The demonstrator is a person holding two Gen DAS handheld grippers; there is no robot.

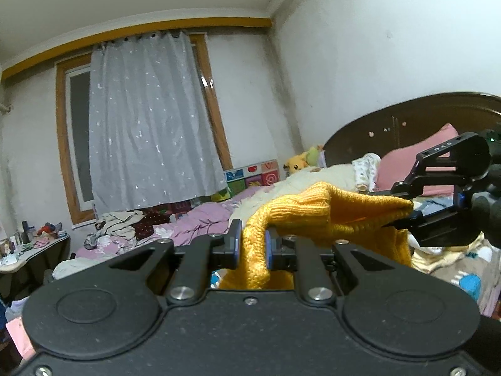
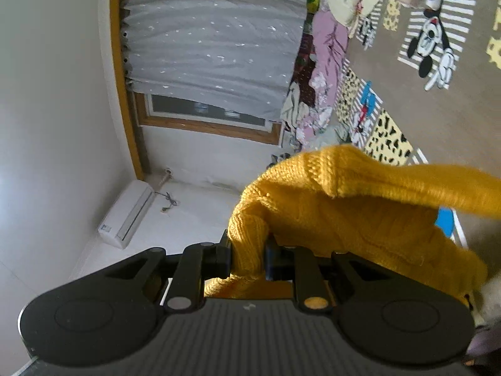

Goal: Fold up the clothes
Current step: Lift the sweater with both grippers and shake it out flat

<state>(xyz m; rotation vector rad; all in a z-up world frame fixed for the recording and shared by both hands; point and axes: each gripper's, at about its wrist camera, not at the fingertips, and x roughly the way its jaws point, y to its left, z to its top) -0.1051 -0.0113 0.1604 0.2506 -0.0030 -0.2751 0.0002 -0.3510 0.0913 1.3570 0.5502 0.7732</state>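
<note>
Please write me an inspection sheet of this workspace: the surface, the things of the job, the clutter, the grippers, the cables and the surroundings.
Surface: bed with a purple quilt and a cartoon blanket.
Job's things: one yellow knit sweater, held off the bed between both grippers.
Clutter: loose clothes heaped below the curtain, a plush toy and a pink pillow by the headboard, small items on a side table.
Grippers: left gripper shut on the sweater; right gripper shut on another part of it.
Cables: a cord on the wall by the air conditioner.
Surroundings: grey curtain over a wood-framed window, white walls.
</note>
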